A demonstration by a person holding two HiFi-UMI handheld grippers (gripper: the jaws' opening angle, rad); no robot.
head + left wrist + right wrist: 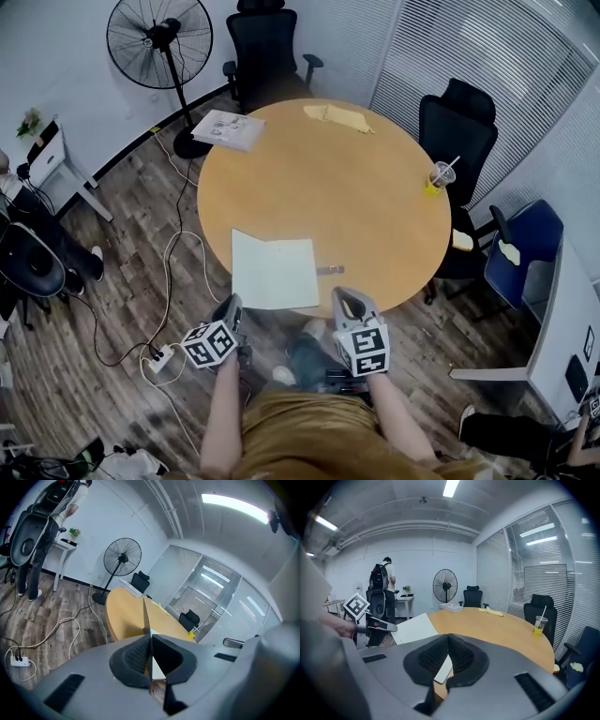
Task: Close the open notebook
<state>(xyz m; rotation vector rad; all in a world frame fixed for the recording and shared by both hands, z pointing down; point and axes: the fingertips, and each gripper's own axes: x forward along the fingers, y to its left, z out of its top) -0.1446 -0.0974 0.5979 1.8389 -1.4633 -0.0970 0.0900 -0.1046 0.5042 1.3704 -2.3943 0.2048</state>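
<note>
The open white notebook (274,272) lies at the near edge of the round wooden table (356,197). My left gripper (228,312) is at its near left corner, shut on the left page. In the left gripper view that page (146,616) stands edge-on between the pads of that gripper (151,637). The right gripper view shows the page (415,627) raised toward the left gripper (370,626). My right gripper (349,302) is shut beside the notebook's near right corner. That corner (443,670) shows low between the jaws of the right gripper (448,637); no grip shows.
A small dark object (330,270) lies just right of the notebook. Farther off on the table are a cup with a straw (439,176), a yellow cloth (337,117) and a stack of papers (228,129). Office chairs (457,131) ring the table. Cables and a power strip (159,356) lie on the floor.
</note>
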